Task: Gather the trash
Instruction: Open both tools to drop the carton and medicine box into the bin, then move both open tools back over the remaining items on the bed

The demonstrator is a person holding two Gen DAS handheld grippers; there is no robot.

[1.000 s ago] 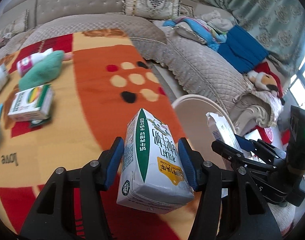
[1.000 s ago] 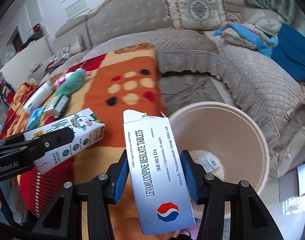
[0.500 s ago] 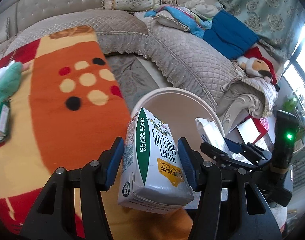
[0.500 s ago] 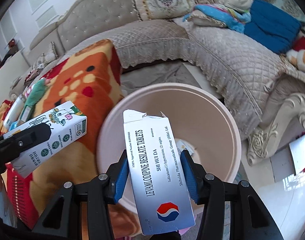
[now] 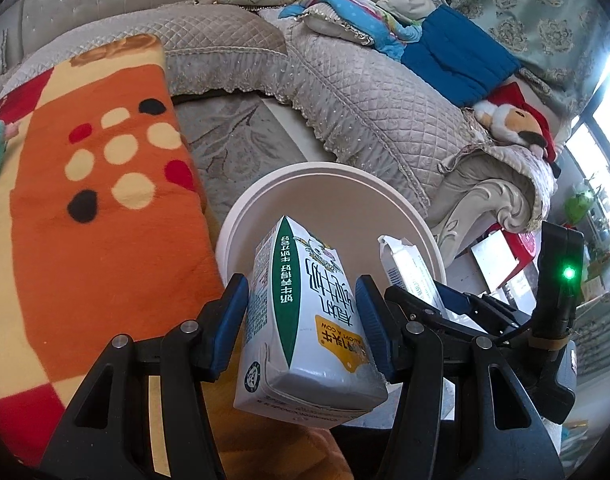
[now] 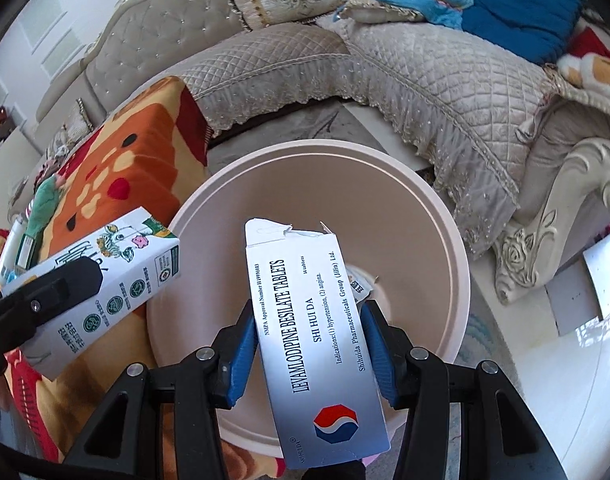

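Two pairs of black tongs with blue pads, each held by a person, hang side by side above a round, pale pink plastic bin (image 6: 445,240) that stands on the floor between a quilted grey sofa (image 5: 365,92) and an orange, red and cream patterned blanket (image 5: 85,208).

The left tongs (image 5: 301,316) are clamped on a white and green milk carton with Chinese print (image 5: 305,320), gripped across its two sides. In the left wrist view the carton sits over the near edge of the bin's mouth.

The right tongs (image 6: 307,338) are clamped on a flat silver and white cardboard tablet box with a torn top flap (image 6: 309,332). In the right wrist view it hangs over the middle of the bin, where a small scrap of paper (image 6: 359,284) already lies at the bottom.

Further trash, including a small box and a bottle, lies at the far end of the blanket, too small to describe.

The step in hand looks like the drop: both pieces are carried over the bin but not yet let go. The next move calls for parting each pair of tongs so the pieces fall inside; the carton may first need to go a little further over the opening, as it is close to the rim.
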